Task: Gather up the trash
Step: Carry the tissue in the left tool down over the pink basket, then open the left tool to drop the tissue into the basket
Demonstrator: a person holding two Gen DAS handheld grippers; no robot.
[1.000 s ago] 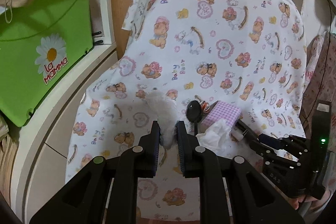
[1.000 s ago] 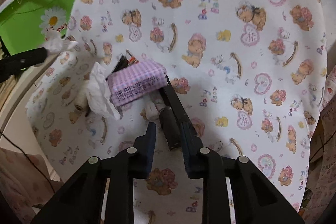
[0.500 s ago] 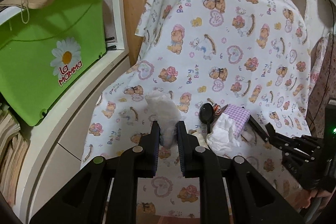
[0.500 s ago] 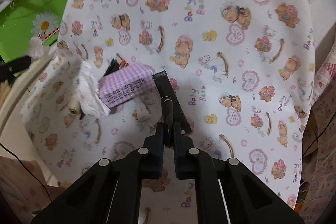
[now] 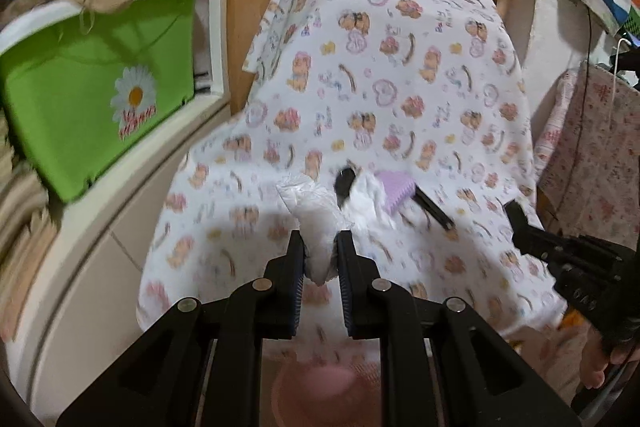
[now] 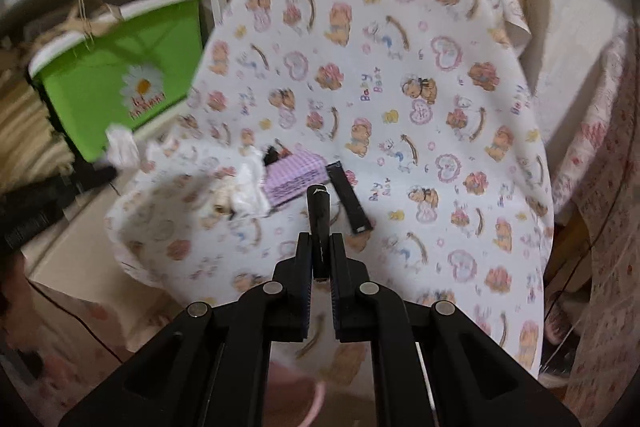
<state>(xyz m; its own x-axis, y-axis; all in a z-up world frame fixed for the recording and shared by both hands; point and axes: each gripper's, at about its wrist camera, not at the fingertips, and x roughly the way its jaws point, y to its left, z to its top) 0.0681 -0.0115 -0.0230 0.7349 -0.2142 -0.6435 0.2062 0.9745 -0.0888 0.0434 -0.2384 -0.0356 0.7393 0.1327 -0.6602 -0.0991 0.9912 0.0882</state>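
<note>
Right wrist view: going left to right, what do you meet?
Green plastic tub with daisy → crumpled white tissue held aloft → lilac checked packet → flat black stick on the cloth.

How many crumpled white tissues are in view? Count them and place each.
2. One tissue is pinched in the left gripper; the other lies on the bear-print cloth against the purple pack. More may hide beneath it.

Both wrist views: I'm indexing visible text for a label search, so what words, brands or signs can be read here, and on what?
"Baby Bear": printed repeatedly on the tablecloth.
Red lettering under the daisy on the green tub: too blurred to read.
Dark print on the side of the purple checked pack: too small to read.
Small white mark on the black stick in the right gripper: not legible.
</note>
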